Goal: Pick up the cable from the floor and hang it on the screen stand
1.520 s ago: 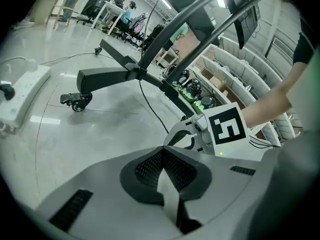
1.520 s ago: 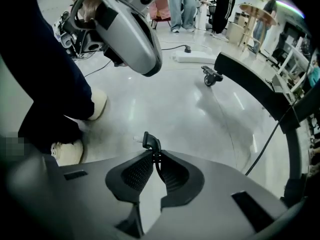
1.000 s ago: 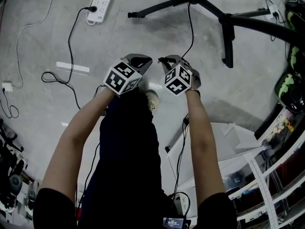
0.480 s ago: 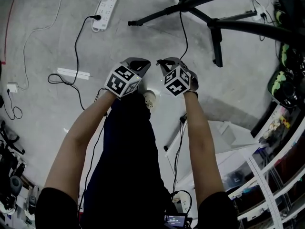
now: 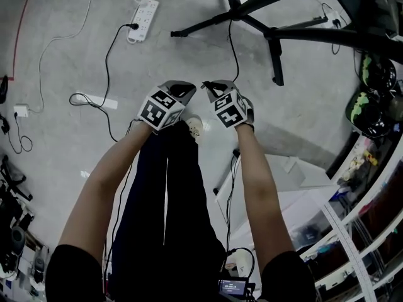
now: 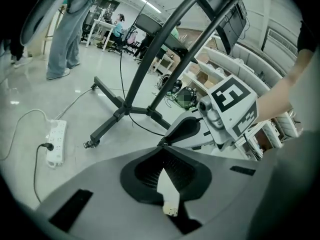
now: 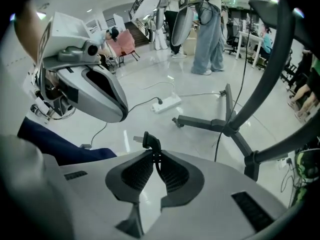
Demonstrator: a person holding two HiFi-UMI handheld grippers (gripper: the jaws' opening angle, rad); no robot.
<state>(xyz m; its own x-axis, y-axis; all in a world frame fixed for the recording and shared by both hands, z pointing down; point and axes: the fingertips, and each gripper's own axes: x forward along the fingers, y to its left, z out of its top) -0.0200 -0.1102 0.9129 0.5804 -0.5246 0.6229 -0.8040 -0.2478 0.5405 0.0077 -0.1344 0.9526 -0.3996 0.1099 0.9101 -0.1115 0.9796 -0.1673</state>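
My right gripper is shut on the black angled plug of the cable; the plug sticks out just past the closed pads. From there the thin black cable runs up to the black screen stand, which has splayed legs on the floor. In the left gripper view the cable curves from the stand's base to the right gripper's tip. Close beside it on the left, my left gripper has its jaws together with nothing held. Both grippers are held up in front of the person, well above the floor.
A white power strip with a black lead plugged in lies on the grey floor at the upper left. White shelving and a black-green object stand at the right. People stand in the background. The person's shoe is below the grippers.
Both grippers have risen together away from the floor, the right one carrying the plug and drawing the cable up. The floor objects look smaller and the stand sits nearer.
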